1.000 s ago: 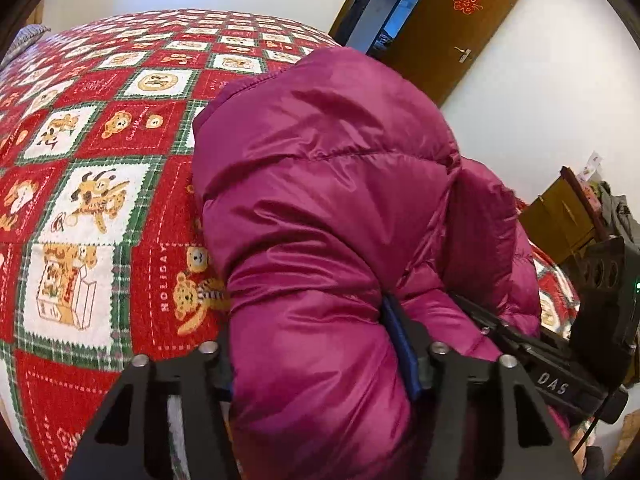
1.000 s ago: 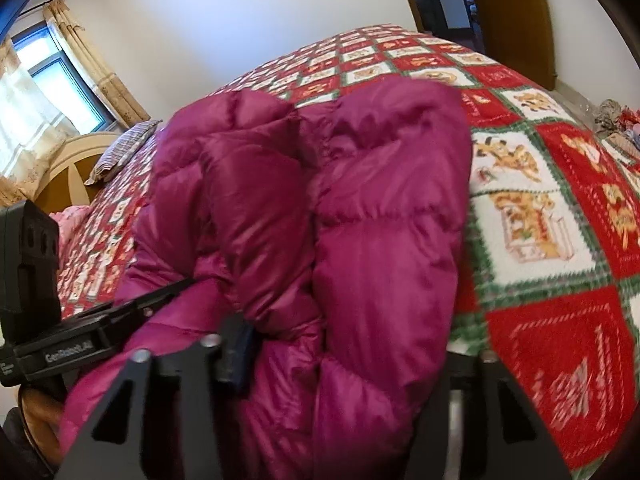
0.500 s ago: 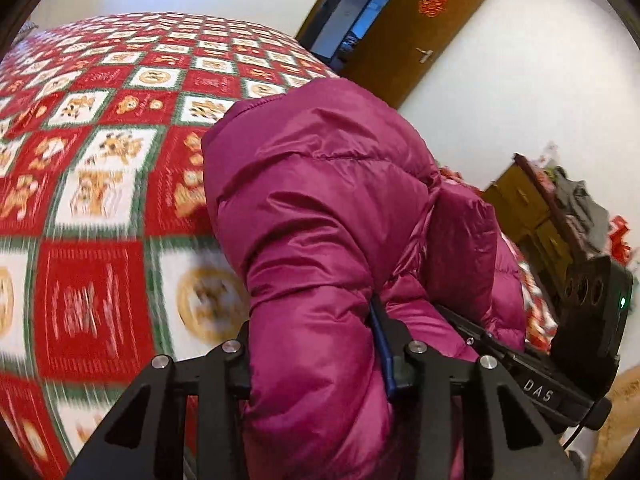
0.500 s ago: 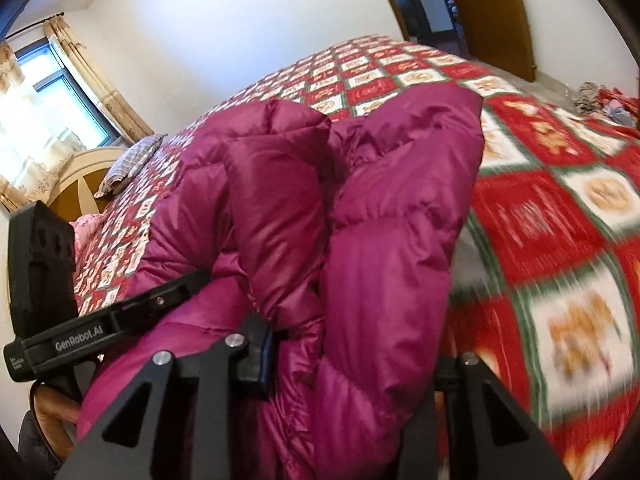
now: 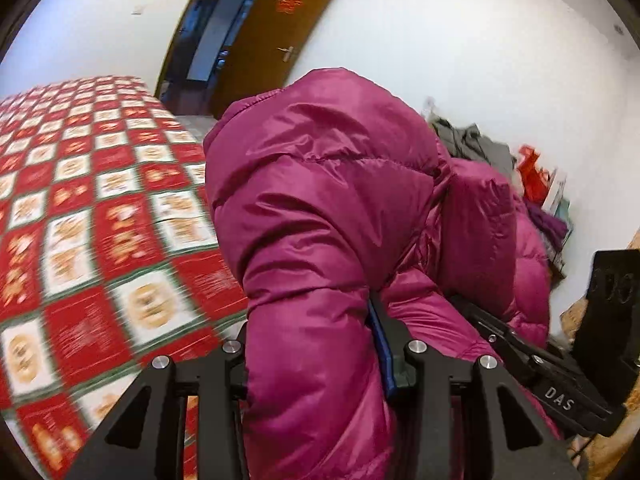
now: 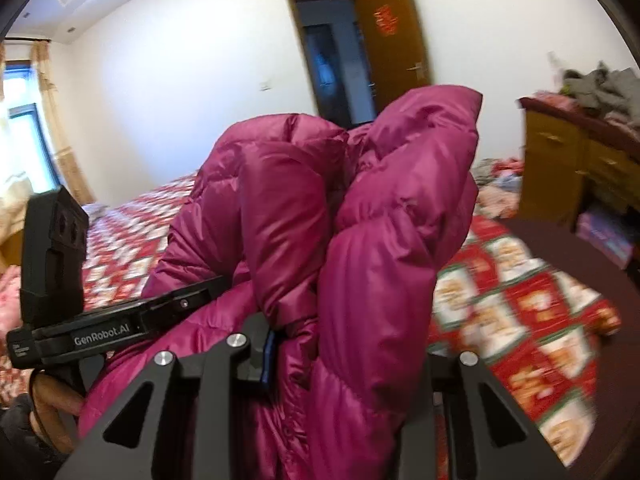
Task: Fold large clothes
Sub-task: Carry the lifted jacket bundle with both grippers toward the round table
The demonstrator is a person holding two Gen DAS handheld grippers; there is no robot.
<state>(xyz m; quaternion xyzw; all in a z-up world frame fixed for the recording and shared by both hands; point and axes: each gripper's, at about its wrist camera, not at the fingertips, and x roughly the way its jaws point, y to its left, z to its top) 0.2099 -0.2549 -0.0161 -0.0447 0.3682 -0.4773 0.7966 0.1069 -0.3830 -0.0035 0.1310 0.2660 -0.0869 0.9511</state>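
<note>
- Magenta quilted puffer jacket (image 5: pixel 320 220), shiny fabric, bunched thick, held up above the bed between both claws.
- Left claw (image 5: pixel 316 344): pinching a fat fold of the jacket, its fingers (image 5: pixel 386 344) pressed into the padding on either side; blue pad edge shows on the right finger.
- Right claw (image 6: pixel 344 344): clamped on another bunched fold of the same jacket, blue pad visible on its left finger, other finger hidden behind fabric.
- Neither claw's jaws have moved apart or together in the last half second; jacket fills the gap in each.
- Writing: "DAS" in white on the black body of the right claw, seen from the left wrist view; "GenRobot.AI" on the black body of the left claw, seen from the right wrist view.
- A hand (image 6: pixel 48 404) grips the left claw's handle, lower left of the right wrist view.
- Bed quilt (image 5: pixel 100 220), red, green and white checks with cartoon bear panels; print blurred, no text readable.
- Brown wooden door (image 6: pixel 394 36) stands open, with a red paper ornament, characters unreadable.
- Wooden cabinet (image 6: pixel 560 168) on the right, piled with clothes.
</note>
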